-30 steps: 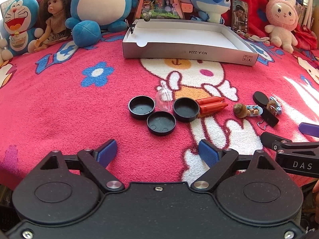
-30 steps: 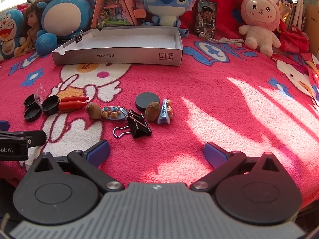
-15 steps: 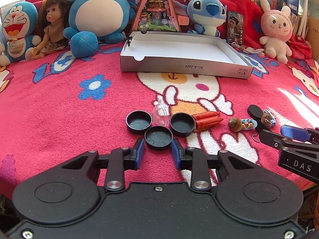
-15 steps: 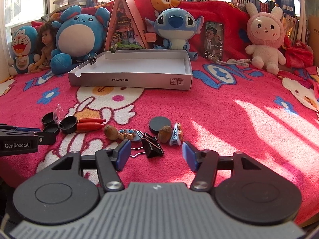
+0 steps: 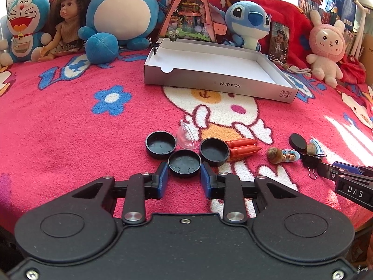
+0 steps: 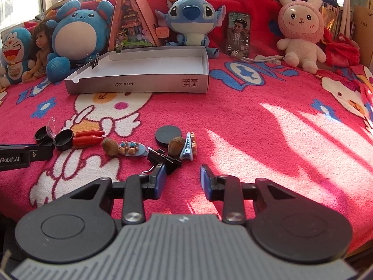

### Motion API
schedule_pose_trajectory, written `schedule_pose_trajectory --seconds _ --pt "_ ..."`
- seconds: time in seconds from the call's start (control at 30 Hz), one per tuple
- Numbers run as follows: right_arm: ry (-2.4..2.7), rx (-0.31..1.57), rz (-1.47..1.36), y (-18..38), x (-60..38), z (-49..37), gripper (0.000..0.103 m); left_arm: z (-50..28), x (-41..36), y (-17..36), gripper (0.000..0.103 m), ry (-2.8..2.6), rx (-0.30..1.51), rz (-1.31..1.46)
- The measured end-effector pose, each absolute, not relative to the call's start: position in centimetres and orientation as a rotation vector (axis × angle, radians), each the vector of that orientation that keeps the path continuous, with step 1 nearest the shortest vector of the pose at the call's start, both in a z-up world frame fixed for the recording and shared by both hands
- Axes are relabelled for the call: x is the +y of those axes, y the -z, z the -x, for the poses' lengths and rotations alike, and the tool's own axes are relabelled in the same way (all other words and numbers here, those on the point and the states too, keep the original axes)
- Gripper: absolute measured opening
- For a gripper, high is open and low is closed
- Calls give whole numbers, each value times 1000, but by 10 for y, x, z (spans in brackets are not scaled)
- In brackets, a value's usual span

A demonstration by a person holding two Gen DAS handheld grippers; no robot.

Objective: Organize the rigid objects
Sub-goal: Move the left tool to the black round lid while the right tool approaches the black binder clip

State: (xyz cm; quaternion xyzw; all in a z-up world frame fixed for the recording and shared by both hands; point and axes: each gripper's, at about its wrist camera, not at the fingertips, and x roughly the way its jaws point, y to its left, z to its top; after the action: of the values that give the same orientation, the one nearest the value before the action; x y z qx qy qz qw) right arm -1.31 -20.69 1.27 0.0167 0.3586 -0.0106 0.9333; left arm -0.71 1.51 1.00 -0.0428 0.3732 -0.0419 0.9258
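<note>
Three black caps lie in a cluster on the red blanket [image 5: 58, 140], and your left gripper [image 5: 184, 177] has its blue fingers [image 5: 163, 177] on either side of the nearest cap [image 5: 184, 163], closed in against its rim after narrowing a moment ago. Just beyond it sit the left cap [image 5: 160, 144] and the right cap [image 5: 214, 151], with a clear dome [image 5: 185, 137] between them and two red crayons [image 5: 243, 148] touching the right cap. Your right gripper [image 6: 183, 179] has just been closing but stands apart with nothing between its fingers; its left finger [image 6: 160, 178] is just beside a black binder clip [image 6: 164, 159]. Near the clip lie two acorns, a blue hair clip [image 6: 187, 147], a blue charm [image 6: 131, 150] and a black disc [image 6: 168, 134]. Far back, the white box [image 6: 137, 85] stands empty before the plush toys.
</note>
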Motion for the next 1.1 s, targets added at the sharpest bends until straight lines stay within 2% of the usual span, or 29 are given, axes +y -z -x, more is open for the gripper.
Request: schedule_pose_trajectory --seconds 0.27,0.33,0.5,0.63,1.1 --pt "20 716 -135 -18 -220 18 53 8 11 -10 29 76 739 66" --pt "-18 709 -174 -19 -215 22 58 8 9 -10 29 75 733 54" --pt "21 694 -217 -14 -199 20 59 8 6 -9 29 76 723 35" --pt "72 663 -224 -11 -192 17 65 9 6 -8 29 73 712 32" --pt "151 633 -197 -4 -181 8 65 8 6 -5 30 54 669 -4"
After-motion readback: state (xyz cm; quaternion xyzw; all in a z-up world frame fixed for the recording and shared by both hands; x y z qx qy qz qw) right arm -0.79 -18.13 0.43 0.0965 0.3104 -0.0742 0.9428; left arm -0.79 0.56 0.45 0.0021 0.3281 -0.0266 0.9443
